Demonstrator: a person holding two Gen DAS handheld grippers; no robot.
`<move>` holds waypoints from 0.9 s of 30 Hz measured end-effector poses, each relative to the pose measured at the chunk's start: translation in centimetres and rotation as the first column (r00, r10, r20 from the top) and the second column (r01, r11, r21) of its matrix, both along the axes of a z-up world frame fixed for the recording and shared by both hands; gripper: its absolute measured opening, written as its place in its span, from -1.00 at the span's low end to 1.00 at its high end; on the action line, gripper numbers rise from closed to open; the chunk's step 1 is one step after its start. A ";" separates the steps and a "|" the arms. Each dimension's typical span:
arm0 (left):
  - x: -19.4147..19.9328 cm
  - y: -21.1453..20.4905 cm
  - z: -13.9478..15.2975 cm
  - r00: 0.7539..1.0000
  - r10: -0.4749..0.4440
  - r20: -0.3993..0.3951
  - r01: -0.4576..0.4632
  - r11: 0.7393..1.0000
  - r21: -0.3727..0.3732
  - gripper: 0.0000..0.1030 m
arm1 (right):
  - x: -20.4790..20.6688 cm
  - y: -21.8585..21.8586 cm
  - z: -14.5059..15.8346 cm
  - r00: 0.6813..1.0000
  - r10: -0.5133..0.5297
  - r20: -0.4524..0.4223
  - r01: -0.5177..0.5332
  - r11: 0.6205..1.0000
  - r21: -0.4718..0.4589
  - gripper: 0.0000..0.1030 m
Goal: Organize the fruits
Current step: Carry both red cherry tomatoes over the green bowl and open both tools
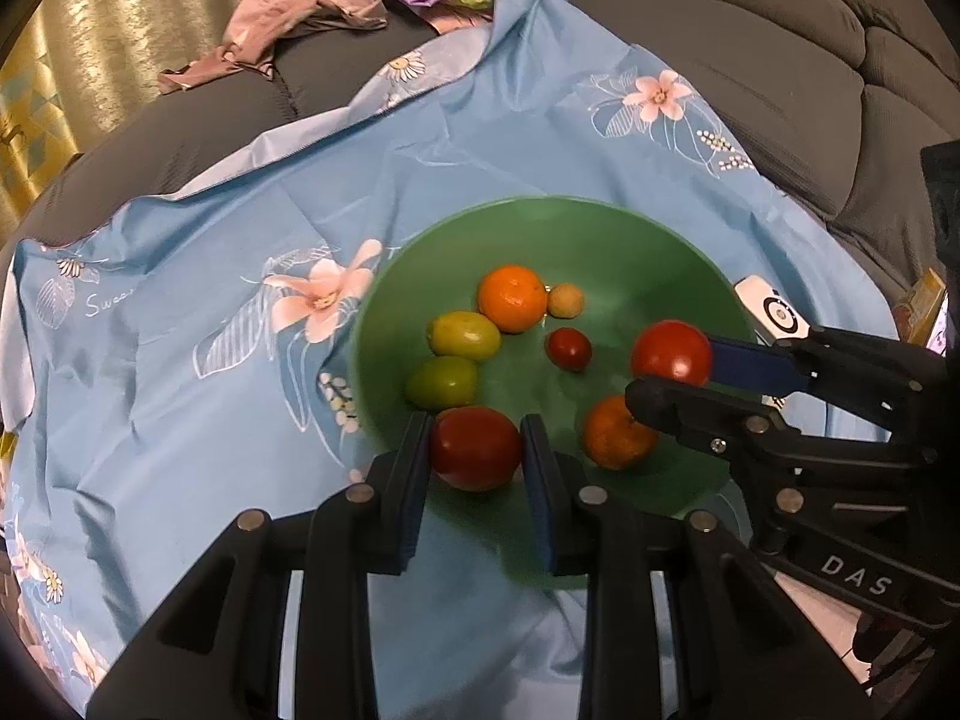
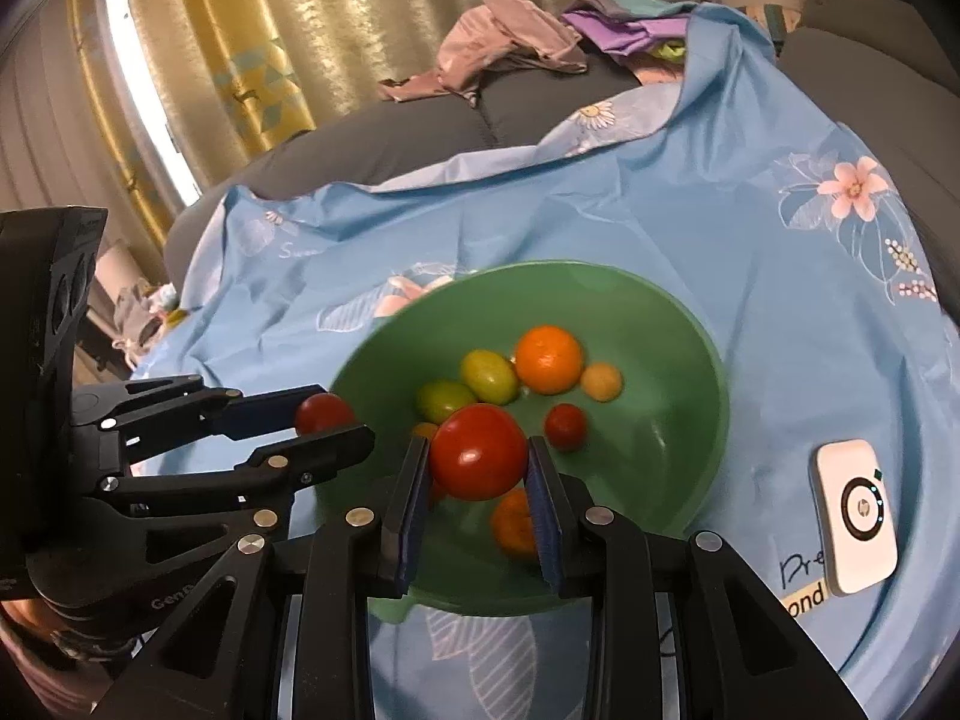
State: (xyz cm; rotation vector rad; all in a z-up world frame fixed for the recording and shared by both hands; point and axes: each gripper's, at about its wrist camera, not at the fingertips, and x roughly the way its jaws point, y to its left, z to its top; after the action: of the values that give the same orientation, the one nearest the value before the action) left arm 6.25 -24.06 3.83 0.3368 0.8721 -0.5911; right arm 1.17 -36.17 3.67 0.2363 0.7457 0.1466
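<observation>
**Q:** What was around you at that point?

**Me:** Gold curtains (image 2: pixel 252 60) hung behind a grey sofa (image 1: pixel 750 60), and over its seat lay the blue flowered cloth (image 1: pixel 210 252) I was working on. Loose clothes (image 2: pixel 510 42) sat heaped at the back. A small white device (image 2: pixel 855 519) lay on the cloth just beside the green bowl (image 1: pixel 600 228).

**Q:** And the fruit?

**Me:** Most of it lay in the bowl: an orange (image 1: pixel 512 297), a second orange (image 1: pixel 618 432) nearer me, two green fruits (image 1: pixel 463 333), a small red one (image 1: pixel 568 348) and a little tan one (image 1: pixel 566 300).

**Q:** What were your tools doing?

**Me:** Each was pinching a tomato. My left gripper (image 1: pixel 477 450) had its pads against both sides of a dark red tomato (image 1: pixel 476 447) at the bowl's near rim. My right gripper (image 2: pixel 478 456) was clamped on a brighter red tomato (image 2: pixel 477 451), held above the bowl's floor.

**Q:** Which step was that?

**Me:** I judged it the placing of the last two fruits, or possibly lifting them out; I couldn't tell which.

**Q:** What did the next move call for?

**Me:** If placing, lowering each tomato into a bare patch of the bowl, then parting the fingers gently. The tomatoes looked soft and round, apt to bruise or roll against the others.
</observation>
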 end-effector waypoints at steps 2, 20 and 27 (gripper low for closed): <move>0.3 -0.4 -0.4 1.000 -0.004 -0.009 0.004 1.000 0.009 -0.43 | 0.1 -0.3 -0.1 1.000 -0.011 -0.006 0.011 1.000 -0.009 -0.36; 1.3 -1.7 -1.5 0.998 -0.008 -0.056 0.010 0.999 0.033 -0.28 | 1.0 -1.3 -1.0 0.994 -0.077 -0.072 0.071 0.994 -0.084 -0.36; 1.6 -0.2 1.4 0.994 0.103 -0.047 -0.102 0.994 0.035 1.00 | 0.3 -1.8 1.4 0.993 -0.098 -0.068 0.088 0.986 -0.144 -0.28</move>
State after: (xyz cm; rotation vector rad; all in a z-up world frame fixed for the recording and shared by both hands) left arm 7.89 -24.25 5.23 0.3066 0.9412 -0.4919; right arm 1.52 -37.97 5.07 0.1420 0.8143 -0.0040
